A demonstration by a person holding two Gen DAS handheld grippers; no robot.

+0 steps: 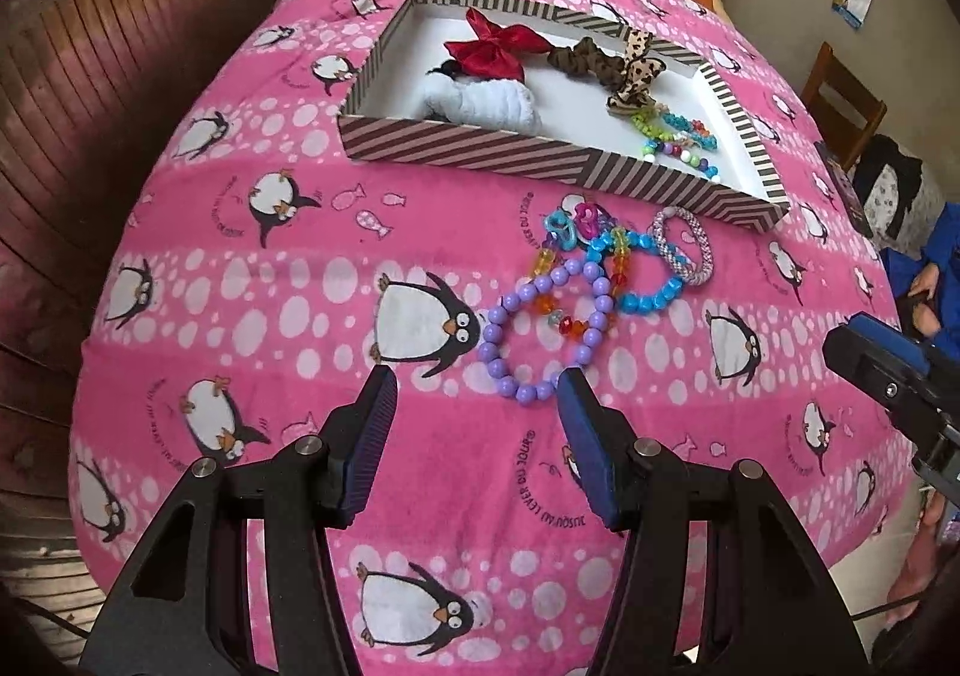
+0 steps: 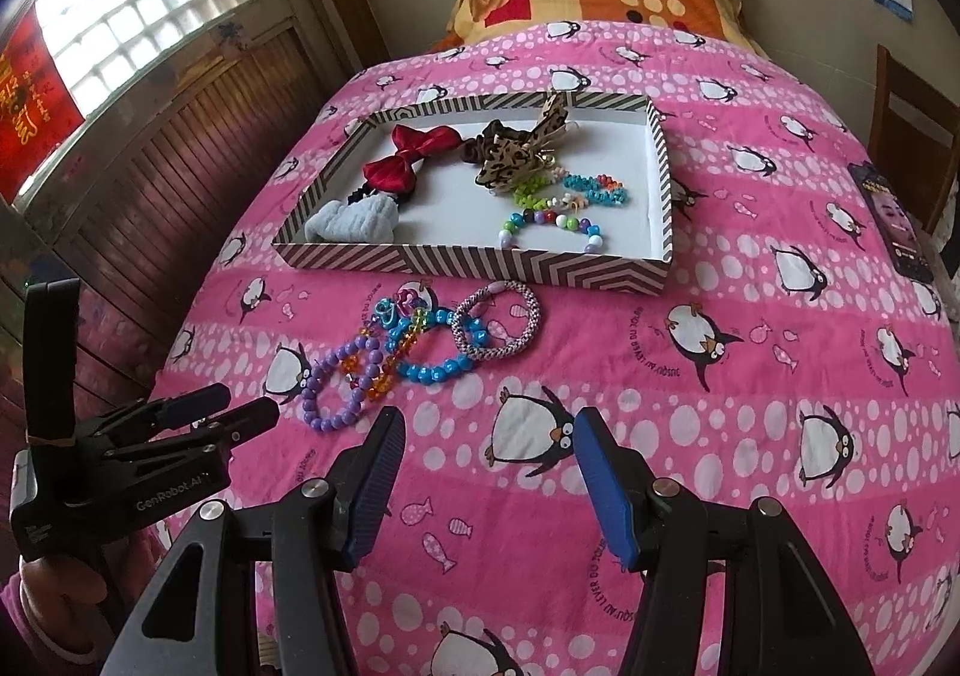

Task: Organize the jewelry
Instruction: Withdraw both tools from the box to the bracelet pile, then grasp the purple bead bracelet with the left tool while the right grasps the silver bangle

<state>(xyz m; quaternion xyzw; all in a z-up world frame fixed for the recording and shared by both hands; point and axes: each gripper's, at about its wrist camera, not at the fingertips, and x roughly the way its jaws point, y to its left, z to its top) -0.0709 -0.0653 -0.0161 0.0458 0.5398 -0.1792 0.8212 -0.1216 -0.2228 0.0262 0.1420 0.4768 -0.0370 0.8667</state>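
While the purple bead bracelet lay on the pink penguin blanket, just short of the striped box, you had your left claw poised close over it, its jaws about half open and empty, its right pad right at the bracelet's near rim. That bracelet tangled at about two o'clock with an orange bead strand, and beyond that sat a blue bead bracelet and a woven bracelet, all overlapping or touching near the box's front wall. Inside the box already lay a red bow, a leopard bow, a white scrunchie and some mixed bead bracelets. So you were, I judge, at the pick-up step for the loose pile. Your right claw hung half open and empty at the pile's five o'clock. The next move called for shifting the left claw toward one o'clock to straddle the purple beads, then closing without snagging the orange strand.
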